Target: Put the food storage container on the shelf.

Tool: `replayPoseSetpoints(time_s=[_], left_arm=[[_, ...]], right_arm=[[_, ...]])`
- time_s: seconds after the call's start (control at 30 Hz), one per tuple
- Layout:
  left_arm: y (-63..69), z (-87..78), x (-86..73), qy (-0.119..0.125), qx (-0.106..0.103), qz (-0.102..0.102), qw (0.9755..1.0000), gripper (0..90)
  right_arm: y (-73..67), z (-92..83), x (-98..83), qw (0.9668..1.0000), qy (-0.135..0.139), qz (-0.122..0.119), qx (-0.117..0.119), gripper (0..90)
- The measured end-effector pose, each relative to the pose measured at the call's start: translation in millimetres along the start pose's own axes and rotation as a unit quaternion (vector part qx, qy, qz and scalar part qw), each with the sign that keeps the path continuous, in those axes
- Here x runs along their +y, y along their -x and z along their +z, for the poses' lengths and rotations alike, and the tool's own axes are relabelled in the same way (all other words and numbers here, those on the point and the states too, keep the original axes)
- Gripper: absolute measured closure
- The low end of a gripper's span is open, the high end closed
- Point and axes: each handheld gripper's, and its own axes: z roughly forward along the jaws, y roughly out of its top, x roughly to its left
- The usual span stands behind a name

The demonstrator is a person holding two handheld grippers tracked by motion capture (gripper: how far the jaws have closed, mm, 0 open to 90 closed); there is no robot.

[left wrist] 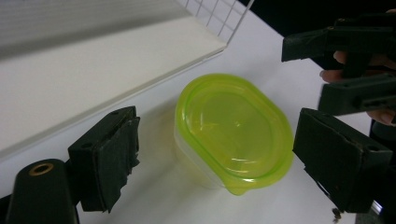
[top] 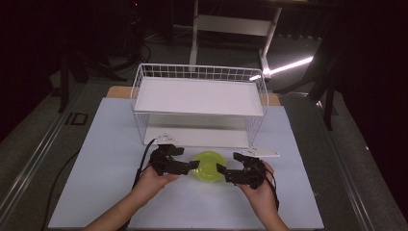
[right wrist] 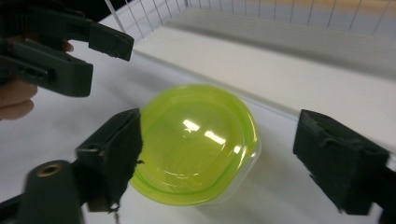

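Lidded container (top: 208,166) on tabletop (top: 110,144), just before wire rack (top: 199,101). Left tool (top: 193,165) at container's left side, right tool (top: 222,169) at its right.

You have one container with a yellow-green lid (top: 208,166) on the table, just in front of the one white wire rack (top: 199,103). That rack carries two white shelf boards, one upper and one lower. You hold two grippers, one on each side of the container: the left gripper (top: 192,165) and the right gripper (top: 222,168), each with two black jaws. Two hands hold them. One flat white strip (top: 263,153) lies by the rack's right front corner.
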Motion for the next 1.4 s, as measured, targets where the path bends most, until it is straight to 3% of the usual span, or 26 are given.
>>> replayPoseSetpoints(time_s=[0.07,0.2,0.27,0.43,0.47,0.53,0.63,0.7,0.87,0.9,0.97,1.07,1.17,1.33,1.4], left_arm=[[-2.3,8.2,-4.2,-0.009,0.008,-0.012,0.9999,17.2],[-7.1,14.6,-9.2,-0.011,0.003,-0.025,0.9996,21.0],[-8.9,17.5,-11.8,-0.013,-0.006,-0.034,0.9993,24.8],[-9.8,22.5,-16.5,-0.022,0.002,-0.048,0.9986,38.7],[-9.7,24.0,-18.3,-0.027,-0.001,-0.049,0.9984,42.3],[-10.0,24.4,-19.1,-0.028,-0.004,-0.052,0.9983,44.7],[-11.1,26.4,-19.8,-0.037,-0.009,-0.060,0.9974,55.5],[-11.5,28.0,-20.5,-0.045,-0.023,-0.064,0.9967,56.3],[-9.2,27.4,-19.6,-0.049,-0.029,-0.071,0.9958,64.0],[-9.3,27.3,-19.6,-0.050,-0.032,-0.075,0.9954,65.1],[-8.6,26.9,-19.8,-0.051,-0.034,-0.081,0.9948,66.5],[-5.2,25.6,-19.9,-0.054,-0.041,-0.077,0.9947,68.4],[1.9,23.0,-20.8,-0.057,-0.035,-0.057,0.9961,68.7],[4.2,19.9,-23.9,-0.052,-0.037,-0.068,0.9957,71.5],[5.1,18.7,-23.8,-0.058,-0.036,-0.059,0.9959,72.2]], right_arm=[[4.1,3.7,-0.3,0.9999,-0.005,0.011,-0.001,26.2],[11.0,8.2,-2.2,0.9995,-0.011,0.026,-0.012,32.8],[13.4,10.6,-4.3,0.9993,-0.016,0.032,-0.013,32.9],[16.3,15.1,-11.6,0.9982,-0.023,0.052,-0.019,34.4],[17.6,16.0,-13.8,0.9975,-0.029,0.061,-0.019,39.9],[18.0,16.1,-14.6,0.9973,-0.032,0.063,-0.021,41.7],[19.1,17.8,-16.4,0.9962,-0.040,0.075,-0.018,46.6],[18.8,19.4,-17.6,0.9955,-0.047,0.081,-0.015,47.3],[18.5,19.6,-16.4,0.9928,-0.064,0.101,0.010,60.1],[18.6,18.7,-16.3,0.9913,-0.068,0.112,0.020,66.2],[16.8,17.8,-16.1,0.9916,-0.068,0.108,0.018,67.4],[13.7,15.9,-15.9,0.9920,-0.069,0.106,0.009,69.6],[12.5,13.9,-16.2,0.9918,-0.067,0.108,0.007,72.2],[8.6,11.0,-16.5,0.9920,-0.066,0.108,0.005,73.8],[5.8,9.1,-16.6,0.9926,-0.066,0.102,0.004,74.4]])
